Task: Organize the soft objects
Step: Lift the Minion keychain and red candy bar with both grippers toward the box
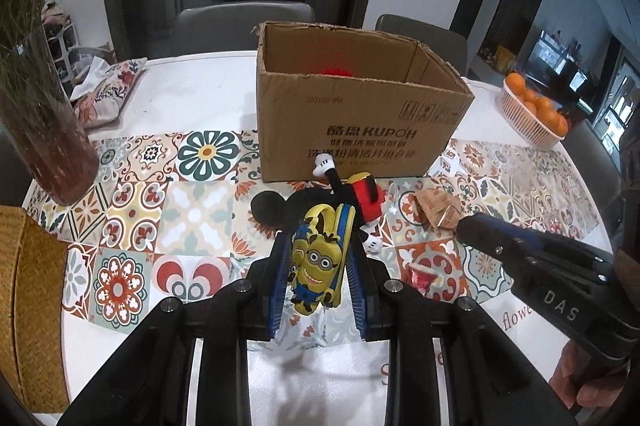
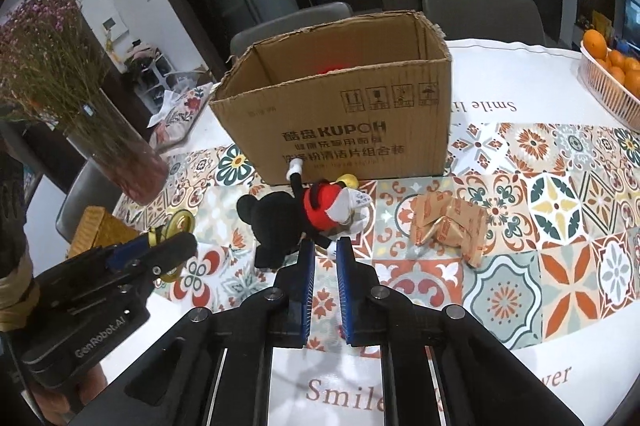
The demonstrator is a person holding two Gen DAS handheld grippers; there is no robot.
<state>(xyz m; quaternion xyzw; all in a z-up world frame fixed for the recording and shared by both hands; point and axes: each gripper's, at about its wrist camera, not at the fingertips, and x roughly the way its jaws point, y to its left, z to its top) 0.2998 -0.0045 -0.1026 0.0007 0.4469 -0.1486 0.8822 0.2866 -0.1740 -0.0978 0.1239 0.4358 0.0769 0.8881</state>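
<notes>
The left gripper [image 1: 318, 254], at the bottom centre of its view, is clamped on a yellow Minion slipper [image 1: 318, 262] held above the tiled cloth [image 1: 120, 226]. The right gripper [image 2: 322, 258], low in the centre of its own view, holds nothing, its jaws a narrow gap apart just beside the Mickey plush [image 2: 300, 214]. That plush lies mid-frame against the front of the open box [image 2: 340, 129], with a crumpled wrapper [image 2: 448, 226] to its right.

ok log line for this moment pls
left gripper: shut on minion toy | right gripper: open, nothing held | mickey plush: on table, touching cardboard box
</notes>
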